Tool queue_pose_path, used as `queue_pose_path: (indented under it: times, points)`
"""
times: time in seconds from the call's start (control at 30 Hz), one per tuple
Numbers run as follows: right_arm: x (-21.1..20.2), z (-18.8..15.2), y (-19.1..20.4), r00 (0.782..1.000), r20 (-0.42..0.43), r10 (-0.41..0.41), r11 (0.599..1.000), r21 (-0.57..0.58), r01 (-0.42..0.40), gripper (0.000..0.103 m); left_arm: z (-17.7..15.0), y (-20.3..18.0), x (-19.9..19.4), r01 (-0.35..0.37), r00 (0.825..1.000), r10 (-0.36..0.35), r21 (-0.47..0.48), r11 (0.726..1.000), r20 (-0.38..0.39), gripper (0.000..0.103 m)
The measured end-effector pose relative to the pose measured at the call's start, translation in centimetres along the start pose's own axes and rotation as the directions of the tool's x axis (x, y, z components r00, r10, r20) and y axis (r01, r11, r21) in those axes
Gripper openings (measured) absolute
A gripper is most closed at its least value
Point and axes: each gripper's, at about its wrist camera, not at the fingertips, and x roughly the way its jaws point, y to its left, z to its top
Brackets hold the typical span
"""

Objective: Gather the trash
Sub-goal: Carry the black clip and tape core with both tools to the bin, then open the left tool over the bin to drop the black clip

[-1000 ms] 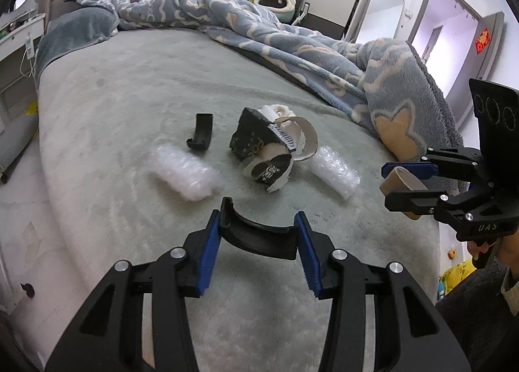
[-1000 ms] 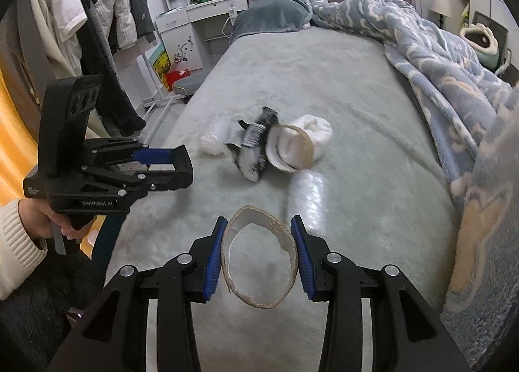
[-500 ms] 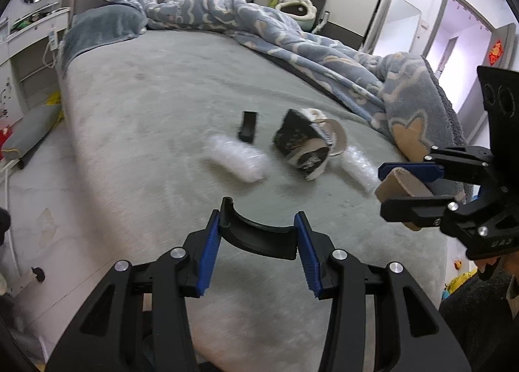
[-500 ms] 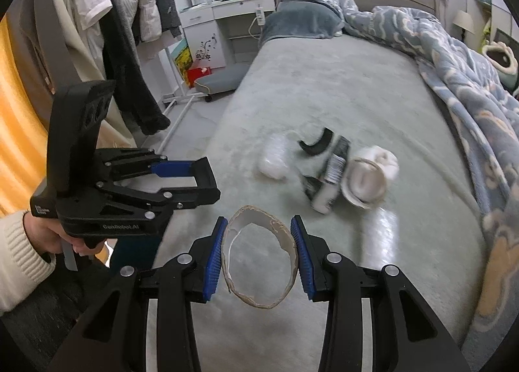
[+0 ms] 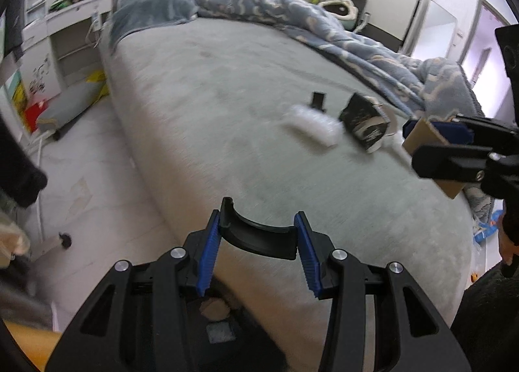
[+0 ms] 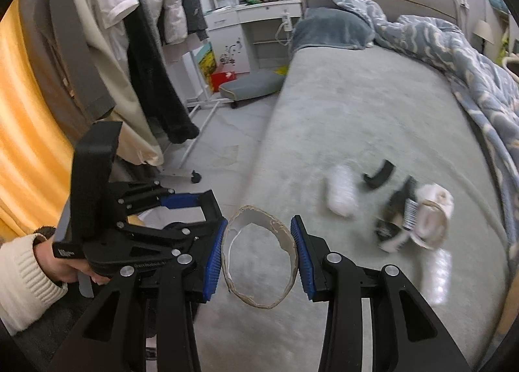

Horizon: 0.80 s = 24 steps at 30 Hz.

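Gripping a curved black plastic piece [image 5: 259, 235], the left gripper [image 5: 258, 252] is clamped over the bed [image 5: 227, 80] edge. The right gripper [image 6: 261, 255] squeezes a cardboard ring [image 6: 259, 256].

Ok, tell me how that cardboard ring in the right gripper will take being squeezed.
The cardboard ring looks thin-walled with a ragged torn edge, so it will probably flex or crush if the right gripper closes harder. It already looks oval rather than round between the pads, which suggests it gives. Hollow and thin, it is likely very light.
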Motion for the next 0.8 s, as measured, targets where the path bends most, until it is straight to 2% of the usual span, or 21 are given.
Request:
queue_pose_path:
  times: [0.27, 0.53, 0.67, 0.8]
  points:
    - [2.5, -0.7, 3.0, 0.998, -0.028, 0.048, 0.997, 0.058, -0.046, 0.041, -4.9, 2.9, -1.2, -0.068, 0.996, 0.060, -0.138, 0.988, -0.060, 0.048]
    - [4.9, -2.8, 6.8, 0.993, -0.097, 0.061, 0.998, 0.030, -0.059, 0.041, -10.1, 5.3, -2.7, -0.163, 0.982, 0.132, -0.250, 0.954, -0.136, 0.048]
    - [6.5, -3.3, 8.0, 0.988, -0.138, 0.067, 0.998, 0.025, -0.064, 0.041, -11.7, 6.7, -2.4, -0.185, 0.971, 0.128, -0.297, 0.937, -0.200, 0.048]
    - [8.7, -3.8, 7.9, 0.979, -0.183, 0.086, 0.996, 0.051, -0.078, 0.041, -13.3, 8.3, -1.3, -0.183, 0.955, 0.086, -0.338, 0.923, -0.284, 0.048]
